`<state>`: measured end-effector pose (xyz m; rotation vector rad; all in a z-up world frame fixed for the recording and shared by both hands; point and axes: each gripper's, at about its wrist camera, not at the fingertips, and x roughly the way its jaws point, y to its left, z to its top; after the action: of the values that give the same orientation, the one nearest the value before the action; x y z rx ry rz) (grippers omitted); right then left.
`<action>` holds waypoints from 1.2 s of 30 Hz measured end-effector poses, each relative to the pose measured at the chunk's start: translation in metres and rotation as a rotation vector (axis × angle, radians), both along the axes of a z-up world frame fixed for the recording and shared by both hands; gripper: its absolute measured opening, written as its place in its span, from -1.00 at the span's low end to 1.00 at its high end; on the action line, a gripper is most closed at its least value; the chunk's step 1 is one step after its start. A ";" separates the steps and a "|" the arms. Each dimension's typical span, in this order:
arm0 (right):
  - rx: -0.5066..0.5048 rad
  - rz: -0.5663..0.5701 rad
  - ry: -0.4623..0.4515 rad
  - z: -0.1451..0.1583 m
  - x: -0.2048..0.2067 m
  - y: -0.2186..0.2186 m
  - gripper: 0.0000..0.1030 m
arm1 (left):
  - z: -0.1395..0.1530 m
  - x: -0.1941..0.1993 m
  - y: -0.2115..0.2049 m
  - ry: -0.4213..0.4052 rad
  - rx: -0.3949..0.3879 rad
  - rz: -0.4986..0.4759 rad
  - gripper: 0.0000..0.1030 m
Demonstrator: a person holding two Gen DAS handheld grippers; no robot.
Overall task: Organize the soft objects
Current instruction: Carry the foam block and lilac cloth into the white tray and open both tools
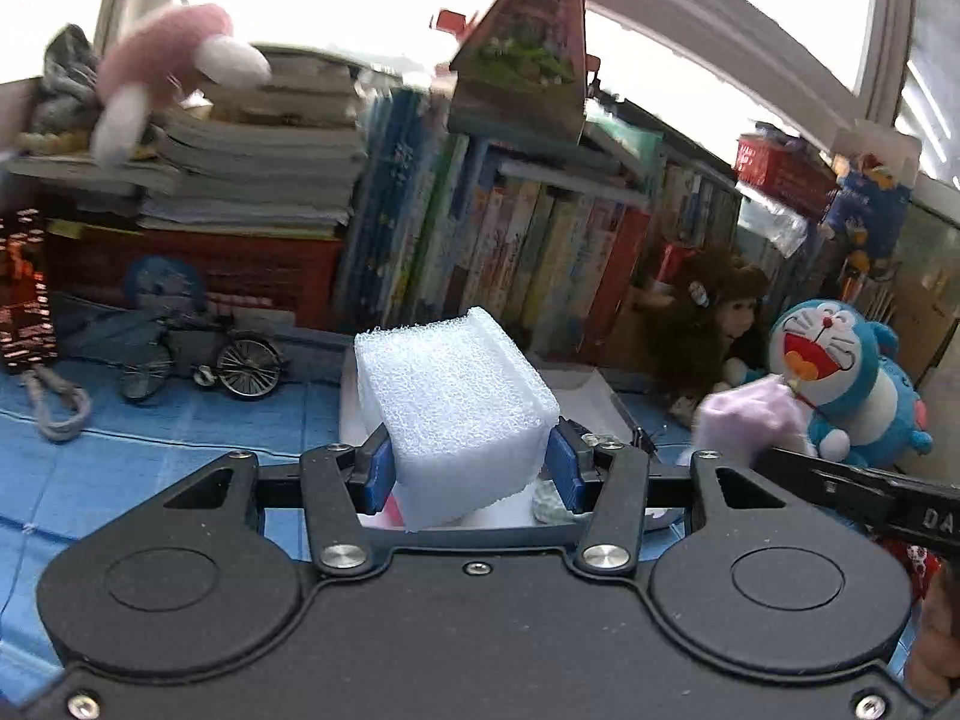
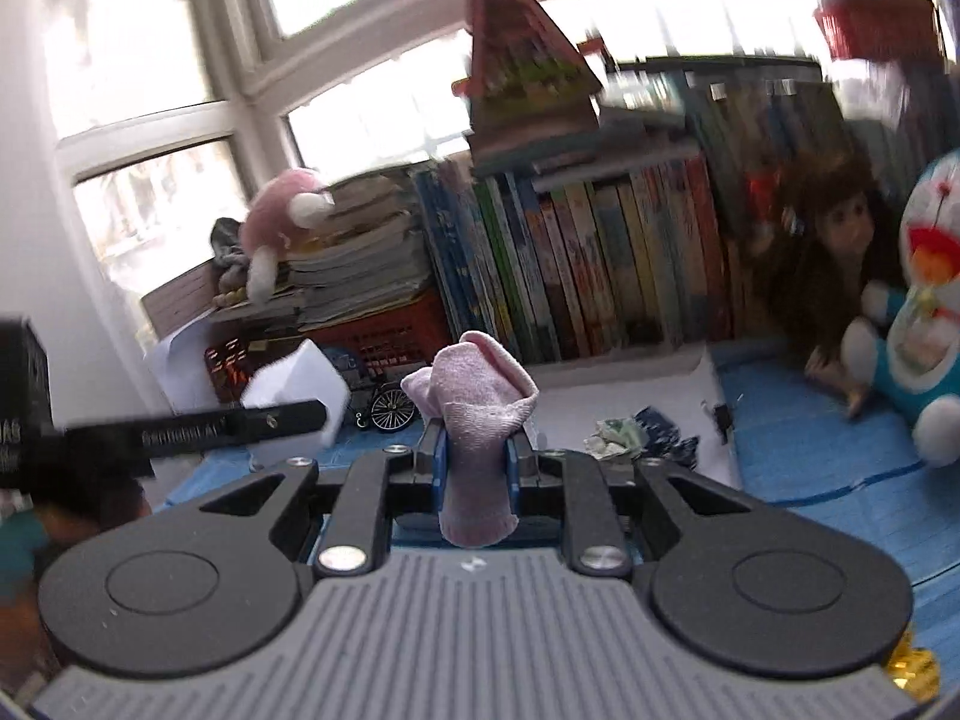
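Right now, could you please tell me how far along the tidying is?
Nothing looks put away yet. In hand: the left hand-held gripper clamps a white foam block, the right hand-held gripper a pink sock. Left: small crumpled items on the white tray.

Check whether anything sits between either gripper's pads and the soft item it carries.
Nothing visible does. The left gripper has its blue pads directly on the white sponge block, and the right gripper is pinched directly on the pink sock.
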<state>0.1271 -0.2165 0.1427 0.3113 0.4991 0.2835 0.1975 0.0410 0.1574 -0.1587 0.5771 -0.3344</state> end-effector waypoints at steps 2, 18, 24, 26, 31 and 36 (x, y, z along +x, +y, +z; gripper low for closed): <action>0.010 -0.012 0.052 -0.001 0.024 0.005 -0.55 | -0.007 0.022 -0.007 0.039 0.004 -0.010 -0.06; 0.042 -0.118 0.365 -0.052 0.146 0.030 -0.55 | -0.052 0.160 -0.043 0.205 0.126 -0.023 -0.06; 0.047 -0.162 0.443 -0.072 0.171 0.031 -0.55 | -0.077 0.190 -0.052 0.264 0.174 -0.023 -0.06; 0.066 -0.166 0.466 -0.079 0.175 0.030 -0.55 | -0.085 0.197 -0.053 0.281 0.180 -0.029 -0.06; 0.062 -0.147 0.491 -0.087 0.182 0.034 -0.55 | -0.101 0.206 -0.057 0.312 0.198 -0.040 -0.06; 0.050 -0.142 0.493 -0.092 0.184 0.038 -0.56 | -0.112 0.210 -0.058 0.322 0.200 -0.038 -0.06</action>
<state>0.3113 -0.1783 0.0509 0.4666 0.9520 0.0776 0.4077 -0.0170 0.0455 -0.0074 0.9284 -0.2877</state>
